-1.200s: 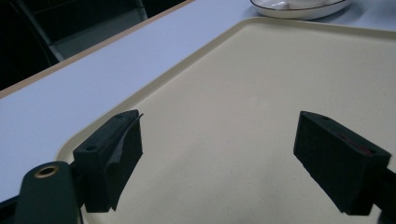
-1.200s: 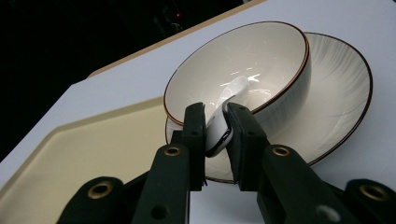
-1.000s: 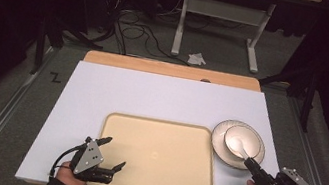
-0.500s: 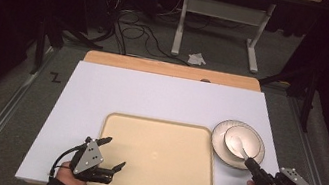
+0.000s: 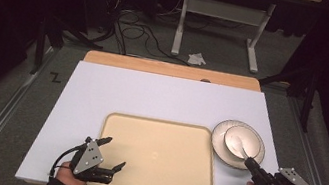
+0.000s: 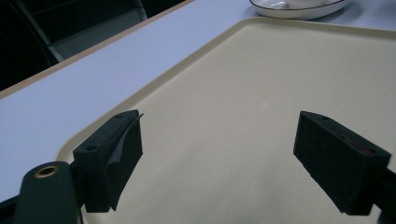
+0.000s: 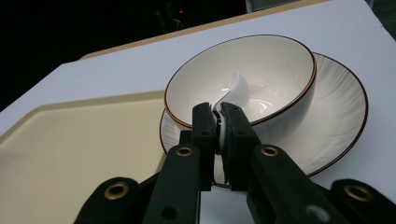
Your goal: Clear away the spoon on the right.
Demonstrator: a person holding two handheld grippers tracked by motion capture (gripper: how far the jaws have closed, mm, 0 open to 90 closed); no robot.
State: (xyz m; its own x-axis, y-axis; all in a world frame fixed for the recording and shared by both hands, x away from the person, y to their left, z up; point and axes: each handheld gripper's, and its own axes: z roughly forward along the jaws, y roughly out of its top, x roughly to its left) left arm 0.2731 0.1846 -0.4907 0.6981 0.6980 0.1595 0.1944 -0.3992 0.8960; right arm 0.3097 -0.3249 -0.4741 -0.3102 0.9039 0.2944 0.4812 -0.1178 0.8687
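Note:
A beige tray (image 5: 156,157) (image 6: 261,84) (image 7: 70,149) lies at the front middle of the white table top. To its right a white bowl (image 5: 241,136) (image 7: 280,60) with a dark rim sits on a white plate (image 5: 217,137) (image 7: 336,116) (image 6: 299,8). A white spoon (image 5: 244,151) (image 7: 236,88) rests in the bowl, handle toward me. My right gripper (image 5: 248,161) (image 7: 218,116) is shut on that handle at the bowl's near rim. Over the tray's front left corner my left gripper (image 5: 116,153) (image 6: 219,158) stands open, with nothing between its jaws.
A wooden strip (image 5: 171,69) runs along the table's far edge. Beyond it, on the floor, stand a white frame (image 5: 219,25), cables and a crumpled paper (image 5: 197,58). White table top (image 5: 152,95) stretches behind the tray.

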